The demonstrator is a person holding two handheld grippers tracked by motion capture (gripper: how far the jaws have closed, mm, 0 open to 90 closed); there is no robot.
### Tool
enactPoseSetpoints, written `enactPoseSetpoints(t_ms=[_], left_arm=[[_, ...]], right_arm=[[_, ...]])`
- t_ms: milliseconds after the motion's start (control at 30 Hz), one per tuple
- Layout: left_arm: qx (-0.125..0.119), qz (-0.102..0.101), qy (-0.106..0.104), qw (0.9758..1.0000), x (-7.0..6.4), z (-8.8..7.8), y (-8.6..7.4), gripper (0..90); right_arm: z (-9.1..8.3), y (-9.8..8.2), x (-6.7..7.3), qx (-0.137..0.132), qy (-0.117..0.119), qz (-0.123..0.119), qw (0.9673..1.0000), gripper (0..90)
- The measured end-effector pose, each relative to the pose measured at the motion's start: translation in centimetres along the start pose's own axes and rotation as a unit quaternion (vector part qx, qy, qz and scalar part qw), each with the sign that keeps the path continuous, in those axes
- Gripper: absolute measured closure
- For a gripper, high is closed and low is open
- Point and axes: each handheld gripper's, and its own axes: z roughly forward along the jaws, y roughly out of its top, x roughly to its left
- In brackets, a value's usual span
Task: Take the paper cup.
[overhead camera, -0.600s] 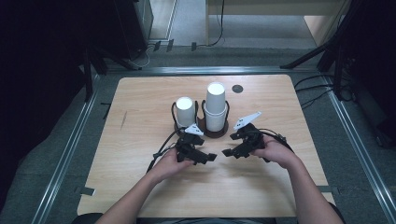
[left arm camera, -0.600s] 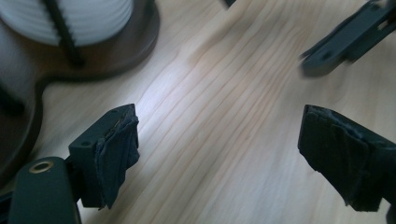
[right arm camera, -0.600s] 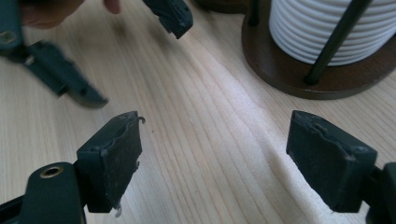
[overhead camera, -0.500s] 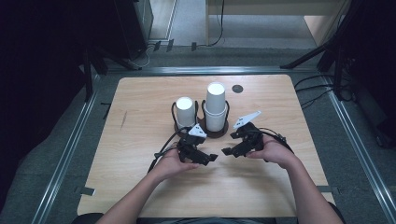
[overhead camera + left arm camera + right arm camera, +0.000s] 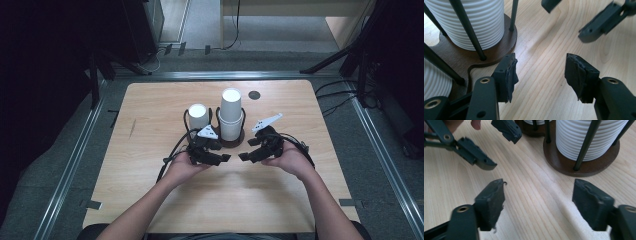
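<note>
cup stack (image 5: pixel 231 114) upright in right ring of holder (image 5: pixel 237 141), mid-table | left gripper (image 5: pixel 224 158) jaws spread, empty, near holder base | right gripper (image 5: pixel 244 156) jaws spread, empty, facing left | advice: approach stack level, clear the rods

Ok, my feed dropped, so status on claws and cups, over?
Left claw and right claw open, empty, facing each other low over the table. Cups untouched in holder. Nothing in the way.
</note>
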Motion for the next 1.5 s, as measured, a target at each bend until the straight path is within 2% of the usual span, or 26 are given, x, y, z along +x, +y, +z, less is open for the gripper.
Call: enactPoseSetpoints(t_ms=[100, 267, 300, 400, 500, 567, 600, 667, 700, 800, 933, 1000, 1100, 1200, 1333, 1433, 1500], left_arm=[[0.008, -0.001, -0.004, 1.0, -0.1, 0.1, 0.4, 45.6], [0.015, 0.002, -0.003, 0.9999, -0.1, 0.1, 0.8, 49.3], [0.017, 0.0, -0.006, 0.9998, 0.0, 0.1, 1.0, 51.8], [0.018, -0.008, -0.013, 0.9997, 0.2, 0.1, 1.3, 54.4], [0.013, -0.002, -0.009, 0.9999, 0.2, 0.1, 1.5, 56.0], [0.015, 0.003, -0.012, 0.9998, 0.2, 0.0, 1.7, 56.5], [0.013, 0.002, -0.011, 0.9998, 0.2, 0.0, 1.8, 57.1], [0.012, 0.005, -0.012, 0.9999, 0.2, -0.1, 1.8, 60.4], [0.008, 0.005, -0.02, 0.9998, 0.2, -0.1, 2.0, 63.3], [0.008, 0.014, -0.016, 0.9998, 0.2, -0.3, 2.2, 67.7], [-0.008, 0.01, -0.013, 0.9998, 0.4, -0.8, 2.6, 72.7], [-0.009, 0.013, -0.013, 0.9998, 0.6, -1.0, 2.8, 75.4], [-0.008, 0.004, -0.01, 0.9999, 1.1, -1.4, 3.2, 77.3], [-0.015, 0.001, -0.008, 0.9999, 1.4, -1.7, 3.8, 79.4], [-0.009, 0.004, 0.001, 1.0, 1.5, -1.7, 4.6, 81.6], [-0.005, 0.01, 0.007, 0.9999, 1.7, -1.4, 5.1, 82.0], [0.0, 0.008, 0.013, 0.9999, 1.9, -1.2, 5.4, 83.2]], right_arm=[[-0.1, 0.0, 0.3, -0.006, -0.003, -0.01, 0.9999, 35.7], [-0.5, 0.0, 0.3, -0.02, -0.006, -0.008, 0.9997, 42.7], [-0.6, -0.1, 0.1, -0.02, 0.007, -0.001, 0.9998, 47.9], [-0.7, -0.3, 0.1, -0.026, 0.009, -0.005, 0.9996, 49.6], [-1.1, -0.9, 0.1, -0.029, 0.016, 0.015, 0.9993, 50.7], [-1.3, -1.0, 0.2, -0.028, 0.008, 0.007, 0.9995, 50.5], [-1.4, -0.9, 0.2, -0.021, 0.007, 0.012, 0.9997, 51.8], [-1.8, -0.6, 0.3, -0.017, -0.001, 0.006, 0.9998, 55.5], [-2.1, -0.4, 0.5, -0.026, 0.0, -0.003, 0.9996, 55.6], [-2.6, -0.2, 0.7, -0.042, -0.005, -0.007, 0.9991, 55.8], [-2.8, -0.4, 0.5, -0.043, -0.016, -0.004, 0.9989, 52.3], [-2.9, -0.4, 0.5, -0.045, -0.011, -0.001, 0.9989, 49.6], [-3.2, -0.2, 0.6, -0.041, -0.007, 0.001, 0.9991, 48.7], [-3.7, 0.2, 0.7, -0.053, -0.014, -0.004, 0.9985, 46.5], [-4.4, 0.6, 0.3, -0.055, -0.026, 0.001, 0.9982, 46.1], [-4.9, 1.1, 0.0, -0.059, -0.013, 0.014, 0.9981, 42.3], [-5.1, 1.7, -0.1, -0.05, -0.018, 0.003, 0.9986, 41.8]])
